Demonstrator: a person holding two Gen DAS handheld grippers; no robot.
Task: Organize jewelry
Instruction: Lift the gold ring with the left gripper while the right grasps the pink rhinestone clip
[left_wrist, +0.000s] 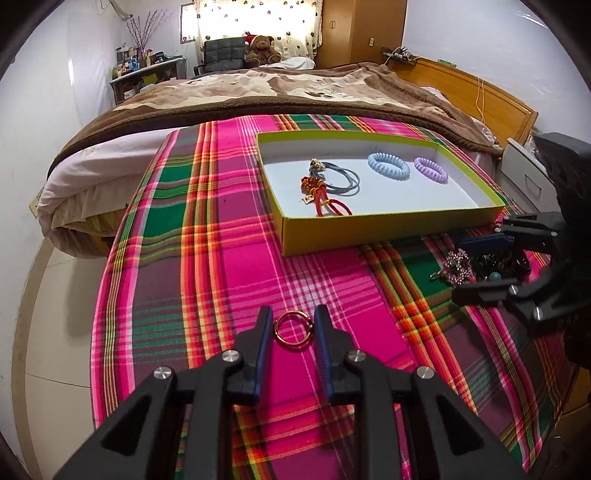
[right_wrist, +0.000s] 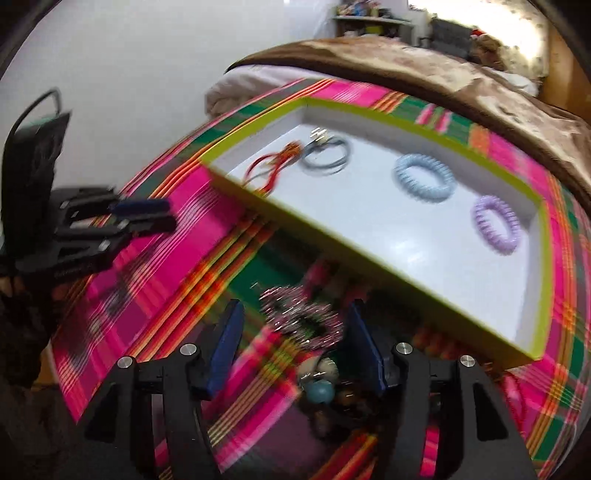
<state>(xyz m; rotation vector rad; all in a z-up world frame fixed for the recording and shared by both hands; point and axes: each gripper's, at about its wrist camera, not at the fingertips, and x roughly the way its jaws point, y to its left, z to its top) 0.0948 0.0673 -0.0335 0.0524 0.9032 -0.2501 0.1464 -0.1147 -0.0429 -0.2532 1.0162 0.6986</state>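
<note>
My left gripper is low over the plaid cloth and shut on a small gold ring, whose rim touches both blue pads. The same gripper shows at the left of the right wrist view. My right gripper is open wide over a heap of jewelry; a sparkly pink beaded piece lies between its fingers, untouched. That gripper and the heap show at the right of the left wrist view. A yellow-green box holds a blue coil tie, a purple one, a grey cord and a red cord.
The plaid cloth covers a table that ends at the left over pale floor tiles. A bed with a brown blanket runs behind it. A white drawer unit stands at the right. Teal and white beads lie under my right gripper.
</note>
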